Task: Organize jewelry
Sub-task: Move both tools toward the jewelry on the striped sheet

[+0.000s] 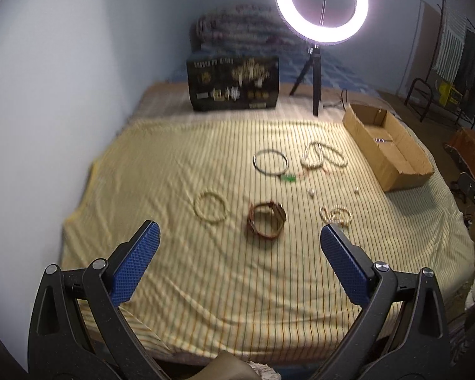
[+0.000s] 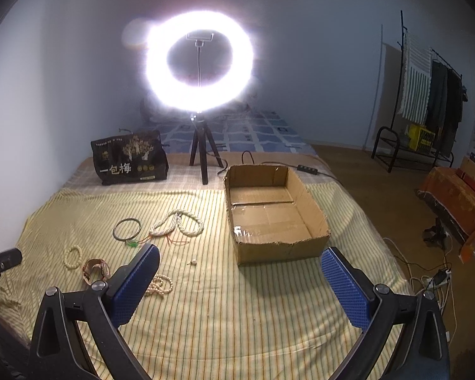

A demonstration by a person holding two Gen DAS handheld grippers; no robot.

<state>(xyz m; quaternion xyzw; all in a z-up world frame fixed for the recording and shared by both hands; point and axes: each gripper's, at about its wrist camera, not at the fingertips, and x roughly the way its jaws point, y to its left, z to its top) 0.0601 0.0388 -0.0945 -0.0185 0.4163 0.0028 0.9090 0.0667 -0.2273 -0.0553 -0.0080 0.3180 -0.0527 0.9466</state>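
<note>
Jewelry lies scattered on a yellow striped sheet [image 1: 180, 269]. A brown-strapped watch [image 1: 266, 223] sits just ahead of my left gripper [image 1: 240, 232], which is open and empty. Left of it lies a pale bead bracelet [image 1: 211, 207]; beyond are a dark bangle [image 1: 270, 162], a pearl necklace [image 1: 323, 155] and a heap of pearl beads [image 1: 335, 214]. An open cardboard box [image 2: 274, 212] stands ahead of my right gripper [image 2: 240, 253], also open and empty. The right wrist view shows the bangle [image 2: 127, 228], necklace [image 2: 177, 223], watch [image 2: 95, 269] and bead heap [image 2: 160, 285] at its left.
A lit ring light on a tripod [image 2: 201, 158] stands at the back, beside a black printed bag [image 2: 129, 158]. Small loose beads [image 1: 312, 193] and a green tag with red thread [image 2: 133, 243] lie mid-sheet. Cables [image 2: 433, 278] and a clothes rack [image 2: 427, 120] stand on the floor at right.
</note>
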